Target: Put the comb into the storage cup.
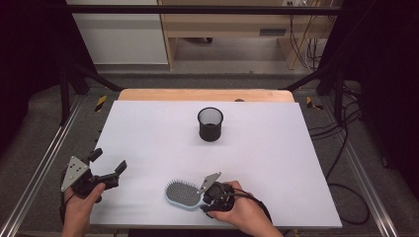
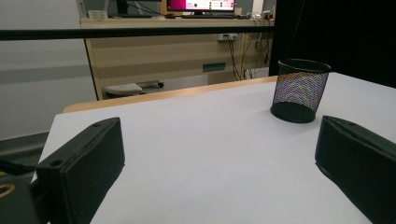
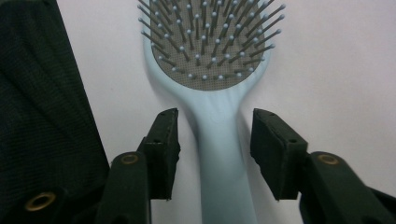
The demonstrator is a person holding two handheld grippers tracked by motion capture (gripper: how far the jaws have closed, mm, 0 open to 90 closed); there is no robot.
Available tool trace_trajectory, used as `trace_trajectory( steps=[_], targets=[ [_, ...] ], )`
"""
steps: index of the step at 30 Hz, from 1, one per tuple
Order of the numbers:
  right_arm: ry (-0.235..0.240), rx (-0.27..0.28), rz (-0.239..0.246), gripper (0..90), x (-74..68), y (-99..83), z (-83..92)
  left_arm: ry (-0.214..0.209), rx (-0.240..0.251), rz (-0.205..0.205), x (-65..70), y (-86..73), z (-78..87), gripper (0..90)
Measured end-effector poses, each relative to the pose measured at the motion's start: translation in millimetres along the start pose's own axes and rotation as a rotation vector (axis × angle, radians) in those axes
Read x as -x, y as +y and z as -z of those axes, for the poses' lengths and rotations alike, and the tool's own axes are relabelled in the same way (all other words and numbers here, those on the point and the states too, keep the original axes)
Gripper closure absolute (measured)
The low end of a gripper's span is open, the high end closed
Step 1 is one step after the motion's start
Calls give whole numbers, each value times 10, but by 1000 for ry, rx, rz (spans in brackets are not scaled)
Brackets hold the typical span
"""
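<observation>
the light blue hairbrush [image 1: 184, 194] lies bristles up on the white table [image 1: 267, 153], at the near edge, well apart from the black mesh cup [image 1: 210, 124] that stands upright farther back. the right hand-held gripper [image 3: 215, 140] straddles the brush's handle; its jaws stand on either side of the handle with a gap left on each side, not pinching it. the left hand-held gripper [image 1: 107, 165] sits far to the left of the hairbrush, its jaws spread wide over bare table, pointing toward the mesh cup.
</observation>
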State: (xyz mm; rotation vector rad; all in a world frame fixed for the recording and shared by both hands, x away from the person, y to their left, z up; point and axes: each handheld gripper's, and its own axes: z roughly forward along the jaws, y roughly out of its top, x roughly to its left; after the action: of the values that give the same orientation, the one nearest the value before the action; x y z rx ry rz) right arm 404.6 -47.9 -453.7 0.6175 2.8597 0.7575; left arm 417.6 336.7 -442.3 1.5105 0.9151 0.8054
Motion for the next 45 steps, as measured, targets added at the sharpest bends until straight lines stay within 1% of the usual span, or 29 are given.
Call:
trace_trajectory(
  steps=[5,8,9,14,16,19,25,27,29,32,33,36,37,38,41,42,43,44,45],
  targets=[
    [-5,-20,23,618,-7,20,-22,-3,-1,-4,8,2,-2,15],
    [-8,-31,32,638,-15,23,-38,-2,-1,-4,7,3,0,15],
    [-11,-32,39,640,-13,24,-44,-2,0,-3,6,3,1,15],
    [-15,-32,48,657,-19,26,-48,0,0,-3,3,4,2,15],
    [-6,-36,51,685,-21,24,-49,-1,1,-3,4,4,3,15],
    [-9,-38,55,691,-28,23,-48,-1,1,-4,4,4,4,15],
    [4,-36,41,696,-14,23,-47,-1,1,-5,3,7,8,15],
    [11,-25,32,696,2,10,-44,0,2,-5,4,8,9,15],
    [8,-9,25,697,25,-5,-32,0,2,-5,4,8,7,15],
    [-9,18,6,697,107,-33,0,-2,2,-4,12,8,4,15],
    [-11,25,-1,697,147,-47,12,-3,2,-4,16,8,4,15],
    [-38,49,-31,697,294,-105,71,-8,0,-2,33,14,9,15],
    [-42,59,-36,697,331,-121,87,-13,1,7,42,16,9,16],
    [-49,69,-51,697,376,-143,111,-19,3,16,51,19,8,16],
    [-88,91,-68,697,526,-210,169,-30,3,35,86,28,-8,16],
    [-101,97,-81,697,567,-233,185,-34,7,43,97,32,-12,16],
    [-107,105,-87,697,602,-251,197,-38,7,49,110,38,-15,16],
    [-110,124,-97,697,641,-276,212,-36,8,54,126,49,-18,16],
    [-121,149,-108,697,681,-305,233,-48,12,71,146,57,-31,16]
  ],
)
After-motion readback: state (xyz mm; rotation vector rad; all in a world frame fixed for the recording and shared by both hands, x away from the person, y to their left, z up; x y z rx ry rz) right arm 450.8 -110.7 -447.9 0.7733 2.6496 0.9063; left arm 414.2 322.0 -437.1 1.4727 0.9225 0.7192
